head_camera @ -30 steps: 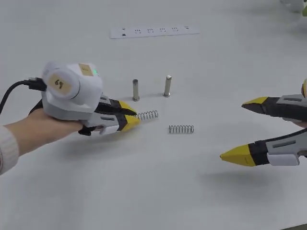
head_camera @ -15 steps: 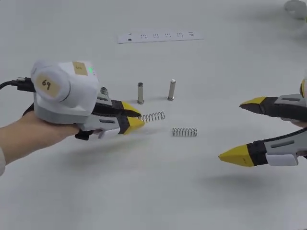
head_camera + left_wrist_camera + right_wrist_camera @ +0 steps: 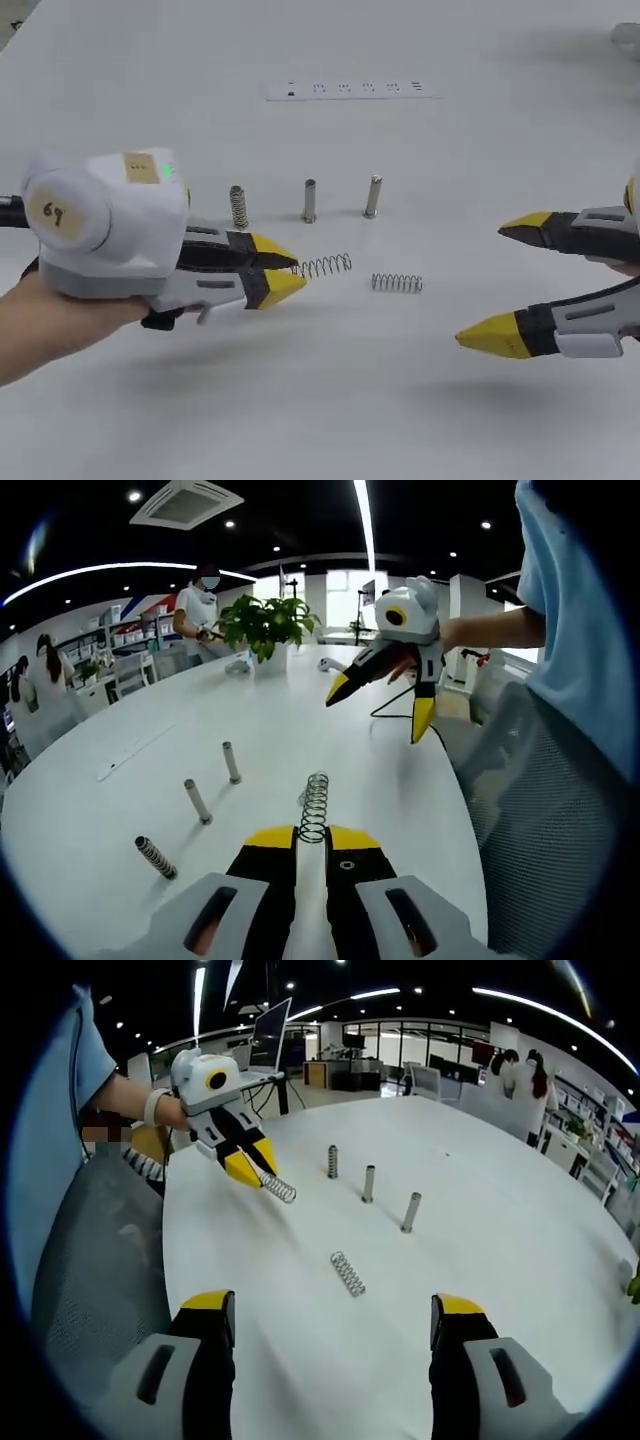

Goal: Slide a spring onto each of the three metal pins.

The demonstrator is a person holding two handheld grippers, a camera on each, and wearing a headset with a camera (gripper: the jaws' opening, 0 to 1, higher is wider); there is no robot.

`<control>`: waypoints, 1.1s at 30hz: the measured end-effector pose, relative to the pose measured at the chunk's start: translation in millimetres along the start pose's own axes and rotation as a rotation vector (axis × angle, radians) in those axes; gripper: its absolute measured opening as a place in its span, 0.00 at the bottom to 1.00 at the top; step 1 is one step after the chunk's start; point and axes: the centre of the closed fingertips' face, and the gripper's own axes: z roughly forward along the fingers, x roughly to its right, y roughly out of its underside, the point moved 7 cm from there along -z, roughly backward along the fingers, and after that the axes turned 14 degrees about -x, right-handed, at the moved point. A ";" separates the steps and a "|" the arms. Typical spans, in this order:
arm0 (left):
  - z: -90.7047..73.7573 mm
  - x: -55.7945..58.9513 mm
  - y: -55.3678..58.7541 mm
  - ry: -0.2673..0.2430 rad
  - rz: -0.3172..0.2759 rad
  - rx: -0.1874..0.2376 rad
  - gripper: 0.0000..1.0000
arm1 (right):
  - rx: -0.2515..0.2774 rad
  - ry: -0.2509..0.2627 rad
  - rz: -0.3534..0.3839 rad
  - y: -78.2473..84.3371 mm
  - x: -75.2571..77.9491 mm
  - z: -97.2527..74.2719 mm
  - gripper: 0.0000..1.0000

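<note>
The white counter (image 3: 320, 410) carries everything, with a white power strip (image 3: 352, 90) lying far back on it, well apart from the work. The left gripper (image 3: 296, 272) reaches in low from the left of the head view, its yellow-tipped jaws closed on one end of the held spring (image 3: 325, 266), which juts out past the tips towards the right gripper. The right gripper (image 3: 480, 287) hovers at the right edge of the head view with its jaws spread wide and nothing between them. Three metal pins stand upright in a row behind the springs. Seen from the head view, the left pin (image 3: 238, 206) already wears a fitted spring (image 3: 155, 857) coiled around it, while the middle pin (image 3: 310, 200) and the right pin (image 3: 373, 196) are bare. The held spring sits just in front of the middle pin, apart from it. The loose spring (image 3: 397, 284) lies flat on the counter in front of the right pin, between the two grippers and touching neither.
</note>
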 end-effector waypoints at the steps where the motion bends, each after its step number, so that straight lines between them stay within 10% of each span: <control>1: -2.1 2.3 0.1 0.000 0.002 0.003 0.02 | 0.000 -0.009 -0.006 -2.5 -2.3 1.4 0.78; 33: -12.9 31.9 6.5 0.010 -0.018 0.020 0.02 | -0.011 -0.229 -0.327 -64.9 -41.0 27.0 0.46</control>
